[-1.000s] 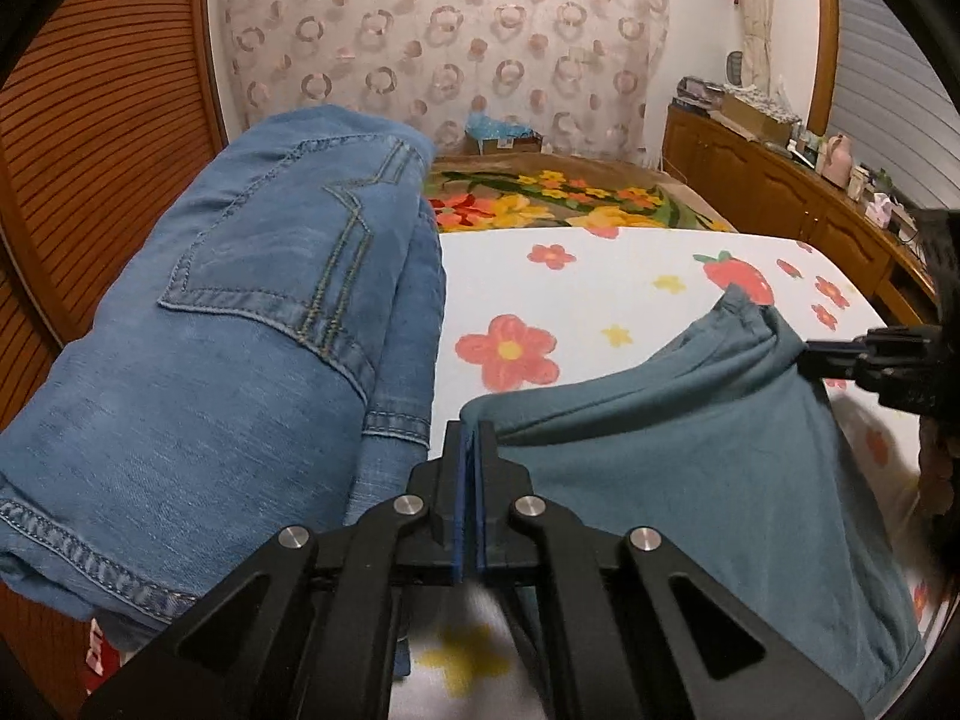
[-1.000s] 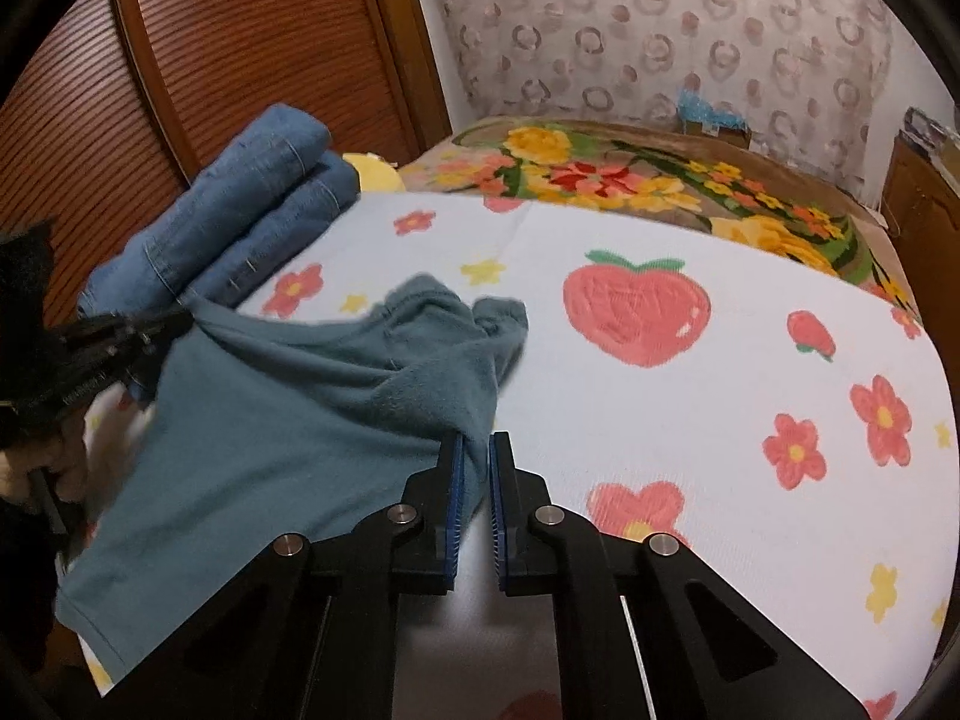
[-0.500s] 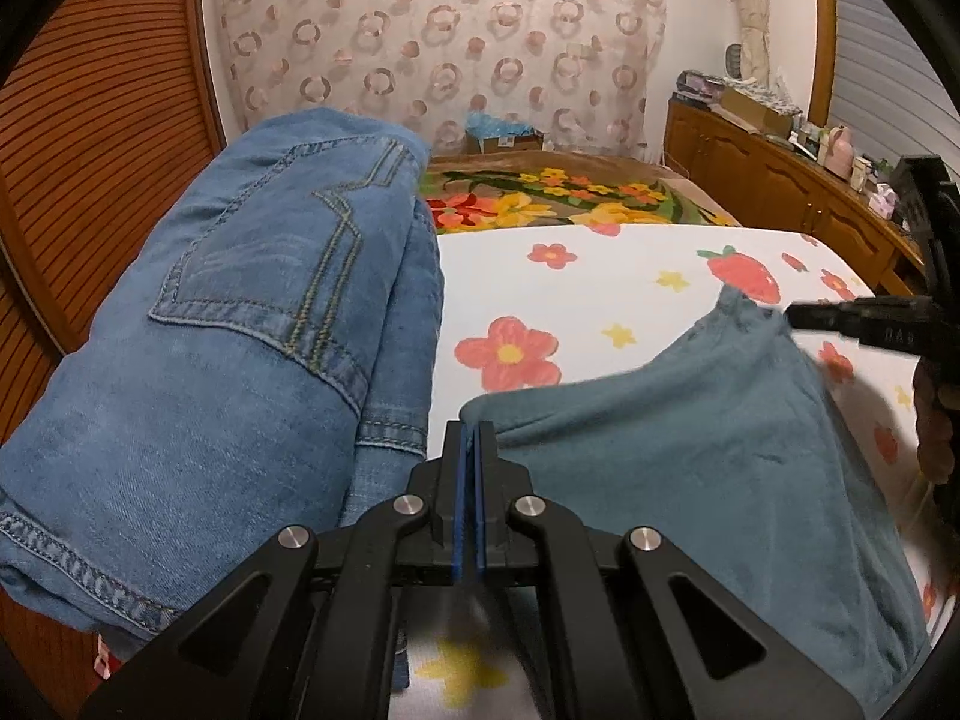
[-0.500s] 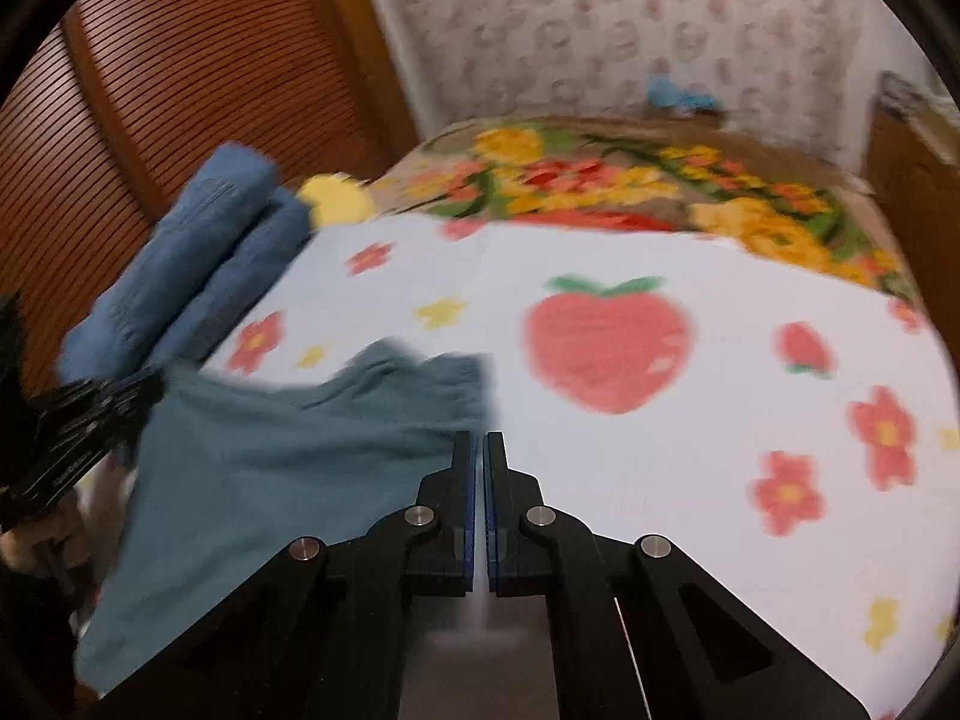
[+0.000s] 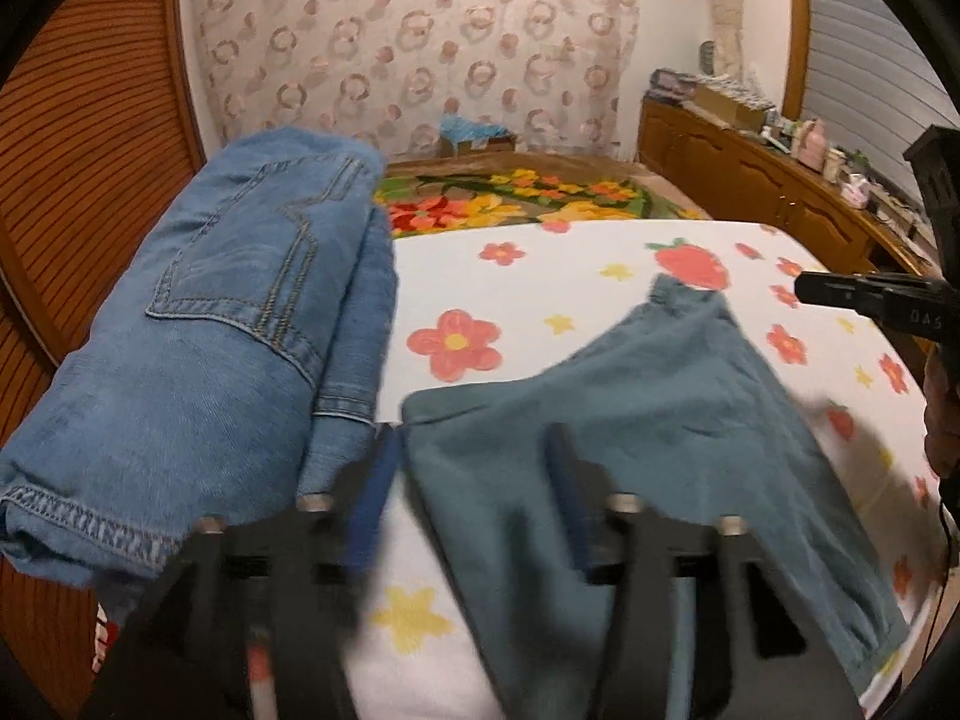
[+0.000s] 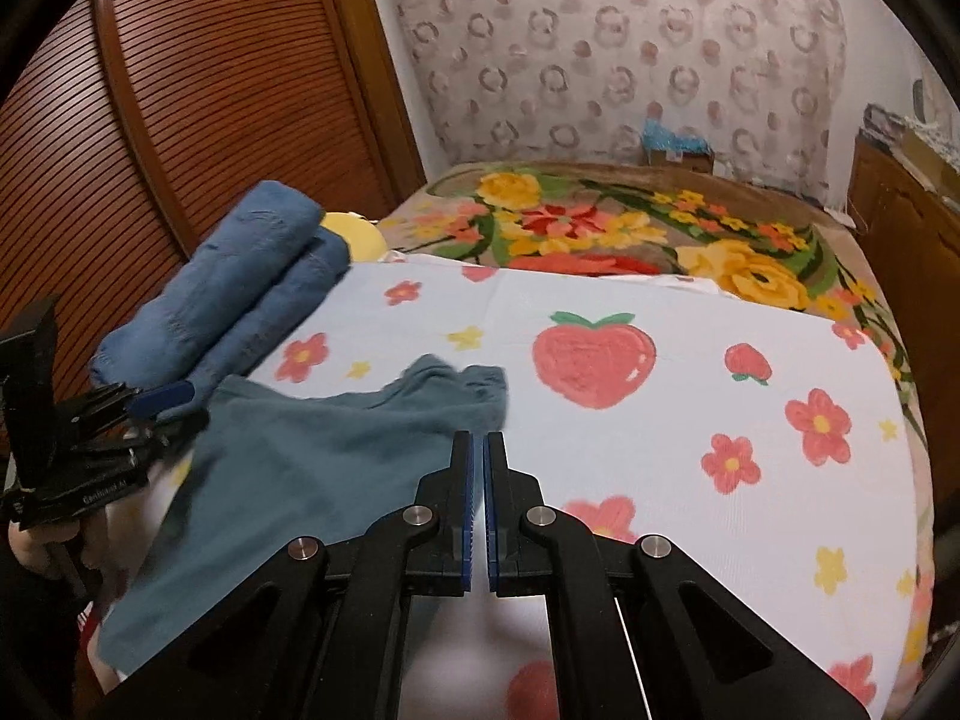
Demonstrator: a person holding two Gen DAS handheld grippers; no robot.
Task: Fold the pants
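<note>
Teal pants are lying flat on the floral bed, beside folded jeans. Left hand-held gripper is just opening, jaws apart over the pants' edge; right hand-held gripper is sitting closed, empty.

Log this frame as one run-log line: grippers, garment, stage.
stage: release after fold | left gripper: open, jaws just opened, off teal pants | right gripper: shut, empty | teal pants: flat on floral sheet | folded jeans: beside

teal pants lying rumpled on flowered sheet
</note>
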